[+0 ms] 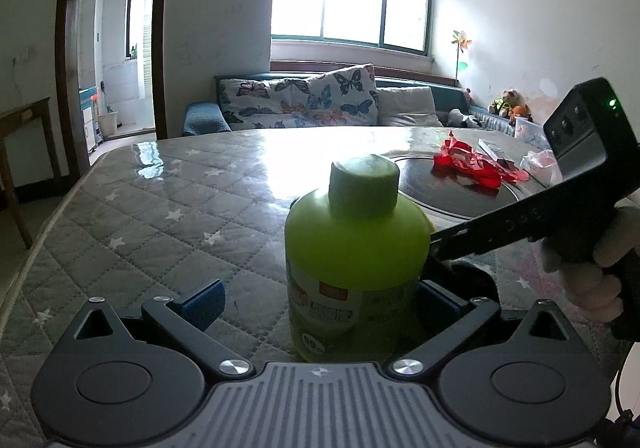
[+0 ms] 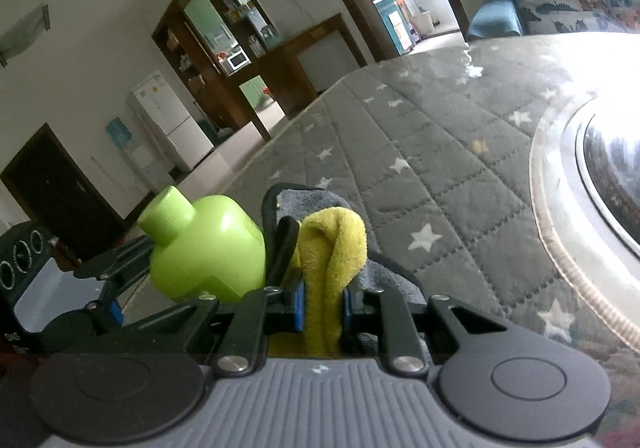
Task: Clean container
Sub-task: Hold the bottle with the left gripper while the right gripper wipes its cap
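Left gripper (image 1: 316, 308) low over the table, level, jaws spread wide; the green bottle (image 1: 356, 248) stands upright between them. Right blue pad looks to be against the bottle's label, left pad (image 1: 204, 302) clearly apart from it with a gap. Bottle cap on, pale green, bottle set near the near edge of the quilted table cover (image 1: 140, 215). Right gripper (image 2: 322, 308) comes in from the right, tilted, held in a person's hand (image 1: 592, 276) wrapped round its grip; jaws clamped on a folded yellow cloth (image 2: 332, 264), with a grey layer of cloth (image 2: 312, 199) behind it. Cloth sits just beside the bottle's right shoulder; contact cannot be confirmed, since the right gripper's own body blocks that spot in the left wrist view. Open room: broad bare stretch of cover to the left and far left of the bottle, running out to the rounded table edge. Far right is the dark turntable (image 1: 452, 187) with red wrapping (image 1: 472, 163) lying on it, well apart from the bottle.
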A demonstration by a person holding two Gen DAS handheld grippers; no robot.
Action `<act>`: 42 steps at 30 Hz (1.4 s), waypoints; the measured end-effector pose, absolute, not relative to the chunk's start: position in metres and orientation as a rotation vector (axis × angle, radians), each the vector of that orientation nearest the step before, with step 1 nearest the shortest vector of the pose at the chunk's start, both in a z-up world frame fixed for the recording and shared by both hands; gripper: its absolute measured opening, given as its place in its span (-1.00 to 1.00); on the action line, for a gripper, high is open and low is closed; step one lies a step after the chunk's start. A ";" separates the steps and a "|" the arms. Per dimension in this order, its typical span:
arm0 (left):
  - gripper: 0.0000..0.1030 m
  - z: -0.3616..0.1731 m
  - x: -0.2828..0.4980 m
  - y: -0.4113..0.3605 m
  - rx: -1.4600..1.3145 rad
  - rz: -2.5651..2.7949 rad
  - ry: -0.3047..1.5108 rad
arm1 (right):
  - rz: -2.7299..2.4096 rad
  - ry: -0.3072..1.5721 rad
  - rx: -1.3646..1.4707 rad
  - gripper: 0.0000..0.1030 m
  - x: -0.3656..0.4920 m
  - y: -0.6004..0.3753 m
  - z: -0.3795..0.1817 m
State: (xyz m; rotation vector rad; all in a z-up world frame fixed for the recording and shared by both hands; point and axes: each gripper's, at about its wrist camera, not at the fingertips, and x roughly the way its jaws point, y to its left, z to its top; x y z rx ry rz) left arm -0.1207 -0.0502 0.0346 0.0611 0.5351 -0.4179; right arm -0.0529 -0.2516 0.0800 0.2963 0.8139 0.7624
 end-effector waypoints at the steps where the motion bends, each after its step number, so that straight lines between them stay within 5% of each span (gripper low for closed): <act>1: 1.00 0.034 -0.121 -0.050 0.062 -0.418 0.536 | 0.761 0.817 0.299 -0.65 -0.058 -0.253 0.080; 12: 1.00 0.032 -0.121 -0.053 0.059 -0.420 0.541 | 0.836 0.705 0.335 -0.65 -0.056 -0.254 0.122; 30: 1.00 0.027 -0.119 -0.051 0.053 -0.422 0.547 | 0.795 0.858 0.297 -0.65 -0.040 -0.245 0.075; 42: 1.00 0.027 -0.118 -0.054 0.056 -0.414 0.560 | 0.842 0.725 0.346 -0.65 -0.056 -0.259 0.121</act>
